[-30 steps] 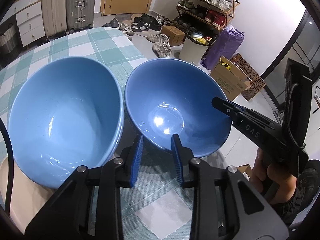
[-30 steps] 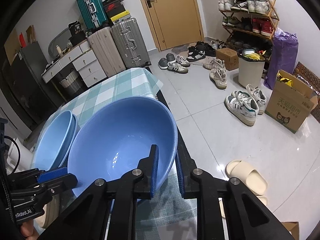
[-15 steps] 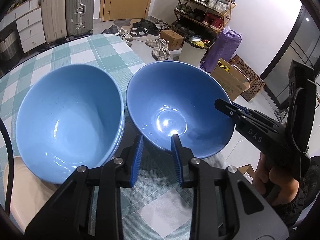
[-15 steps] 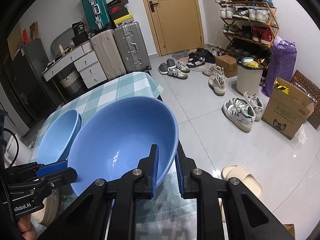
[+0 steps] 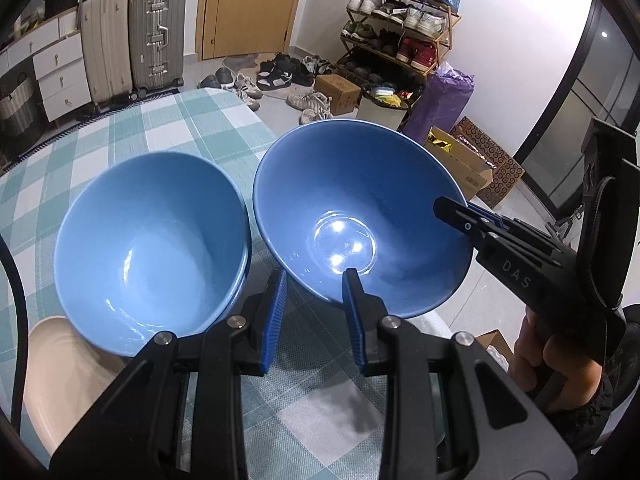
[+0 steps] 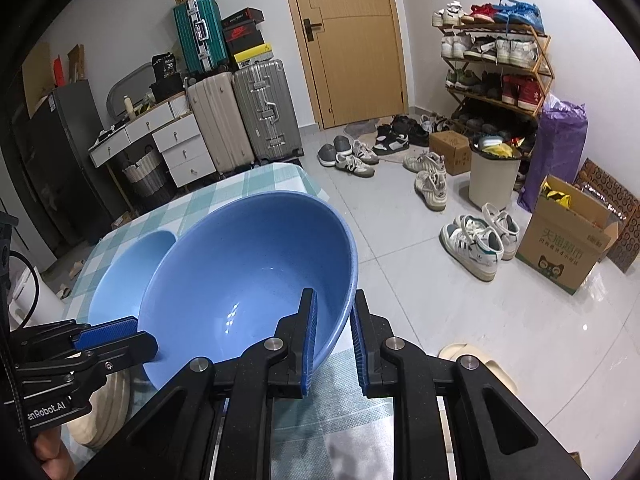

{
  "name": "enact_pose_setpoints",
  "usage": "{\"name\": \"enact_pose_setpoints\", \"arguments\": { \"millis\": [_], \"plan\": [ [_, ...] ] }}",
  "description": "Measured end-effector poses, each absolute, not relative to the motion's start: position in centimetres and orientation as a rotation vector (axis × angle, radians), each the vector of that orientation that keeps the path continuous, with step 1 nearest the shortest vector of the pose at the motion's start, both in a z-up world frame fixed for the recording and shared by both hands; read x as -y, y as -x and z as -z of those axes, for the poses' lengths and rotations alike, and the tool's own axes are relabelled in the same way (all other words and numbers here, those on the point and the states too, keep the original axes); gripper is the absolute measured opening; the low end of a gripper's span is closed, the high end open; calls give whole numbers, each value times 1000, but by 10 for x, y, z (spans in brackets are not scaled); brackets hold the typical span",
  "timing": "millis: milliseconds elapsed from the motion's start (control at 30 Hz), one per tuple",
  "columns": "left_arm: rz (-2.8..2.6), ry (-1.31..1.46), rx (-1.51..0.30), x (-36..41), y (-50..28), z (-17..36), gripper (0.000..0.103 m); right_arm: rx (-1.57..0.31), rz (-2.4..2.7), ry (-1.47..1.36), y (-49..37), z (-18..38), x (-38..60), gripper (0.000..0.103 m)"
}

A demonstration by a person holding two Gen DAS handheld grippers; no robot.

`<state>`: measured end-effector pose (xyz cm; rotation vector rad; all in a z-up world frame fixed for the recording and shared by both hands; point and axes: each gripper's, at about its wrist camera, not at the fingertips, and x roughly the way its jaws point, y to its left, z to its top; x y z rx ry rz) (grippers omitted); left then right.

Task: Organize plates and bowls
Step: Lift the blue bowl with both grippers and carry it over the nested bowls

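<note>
My right gripper (image 6: pixel 334 332) is shut on the rim of a darker blue bowl (image 6: pixel 248 276) and holds it tilted above the table edge; it also shows in the left wrist view (image 5: pixel 352 216). A stack of lighter blue bowls (image 5: pixel 148 240) sits on the checked tablecloth (image 5: pixel 132 132) just left of it, partly hidden in the right wrist view (image 6: pixel 128 272). My left gripper (image 5: pixel 314 296) is open and empty, with its fingertips below the near edge of the held bowl. A cream plate (image 5: pixel 60 372) lies at the table's near left.
The table edge runs close on the right, with floor beyond. Suitcases (image 6: pixel 248 112), a drawer unit (image 6: pixel 172 144), a shoe rack (image 6: pixel 496 64), loose shoes, a bin (image 6: pixel 494 176) and cardboard boxes (image 6: pixel 564 240) stand around the room.
The held bowl has risen and tilted a little, and both views have lifted slightly. The bowl stack looks smaller and farther in both views. The jaws have not changed.
</note>
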<state>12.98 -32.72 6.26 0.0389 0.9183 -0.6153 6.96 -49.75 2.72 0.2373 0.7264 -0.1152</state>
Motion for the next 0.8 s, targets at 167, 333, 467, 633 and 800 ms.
{"name": "enact_pose_setpoints", "arguments": {
  "millis": [167, 333, 467, 633, 800],
  "plan": [
    [617, -32, -890, 317, -120, -76, 26, -697, 105, -230, -62, -44, 491, 17],
    [614, -24, -861, 304, -111, -93, 26, -669, 99, -211, -56, -61, 480, 17],
    [615, -19, -835, 293, -102, -107, 26, -645, 99, -189, -51, -76, 469, 17],
    [616, -15, -806, 282, -91, -125, 26, -619, 100, -168, -45, -93, 457, 17],
    [608, -13, -782, 273, -82, -142, 26, -607, 91, -152, -44, -106, 447, 18]
  ]
}}
